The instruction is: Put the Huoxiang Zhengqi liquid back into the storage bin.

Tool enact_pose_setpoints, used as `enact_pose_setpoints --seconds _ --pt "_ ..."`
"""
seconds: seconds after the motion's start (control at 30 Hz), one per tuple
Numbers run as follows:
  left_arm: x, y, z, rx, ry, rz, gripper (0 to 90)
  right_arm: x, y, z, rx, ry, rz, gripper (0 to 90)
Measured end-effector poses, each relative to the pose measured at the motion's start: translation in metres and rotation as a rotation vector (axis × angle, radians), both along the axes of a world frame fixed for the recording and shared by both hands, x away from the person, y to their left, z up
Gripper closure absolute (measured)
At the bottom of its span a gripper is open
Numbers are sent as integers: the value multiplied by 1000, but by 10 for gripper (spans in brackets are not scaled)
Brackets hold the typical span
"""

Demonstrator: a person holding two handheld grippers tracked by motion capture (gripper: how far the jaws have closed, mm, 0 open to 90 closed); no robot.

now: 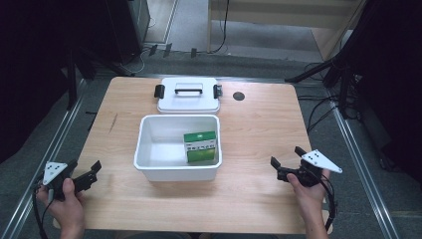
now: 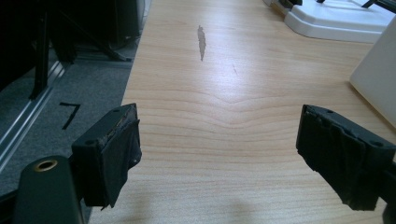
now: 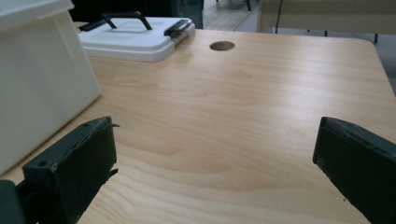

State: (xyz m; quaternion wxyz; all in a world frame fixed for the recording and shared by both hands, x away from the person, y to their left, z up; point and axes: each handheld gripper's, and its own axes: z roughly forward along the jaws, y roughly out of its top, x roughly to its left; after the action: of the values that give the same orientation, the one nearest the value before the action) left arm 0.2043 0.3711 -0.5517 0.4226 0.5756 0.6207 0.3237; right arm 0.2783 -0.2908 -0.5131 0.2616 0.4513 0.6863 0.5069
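Observation:
A white open bin (image 1: 144, 144) stands mid-table with a green box (image 1: 200, 146) leaning inside its right half. Its white lid (image 1: 188, 99) with a black handle and two black clasps lies flat just behind it. My left gripper (image 1: 85, 170) rests low at the table's near left, open, jaws wide apart over bare wood (image 2: 219, 140). My right gripper (image 1: 287, 157) sits at the near right, also open, nothing between its jaws (image 3: 217, 154). The bin's wall (image 3: 37, 74) and the lid (image 3: 126, 42) appear in the right gripper view.
A round cable hole (image 1: 239, 96) lies in the tabletop at the back right of the lid. A dark scratch (image 2: 201, 42) marks the wood on the left. Metal rails and black stands flank the table on both sides.

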Motion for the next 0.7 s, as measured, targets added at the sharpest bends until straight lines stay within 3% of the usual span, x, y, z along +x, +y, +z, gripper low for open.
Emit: enact_pose_setpoints --seconds 0.27,0.7 --pt "-1 1 0 -1 -7 5 146 -18 -19 -18 -13 31 -29 0" --pt "-1 1 0 0 -7 7 145 -48 -48 -25 -21 42 -64 0"
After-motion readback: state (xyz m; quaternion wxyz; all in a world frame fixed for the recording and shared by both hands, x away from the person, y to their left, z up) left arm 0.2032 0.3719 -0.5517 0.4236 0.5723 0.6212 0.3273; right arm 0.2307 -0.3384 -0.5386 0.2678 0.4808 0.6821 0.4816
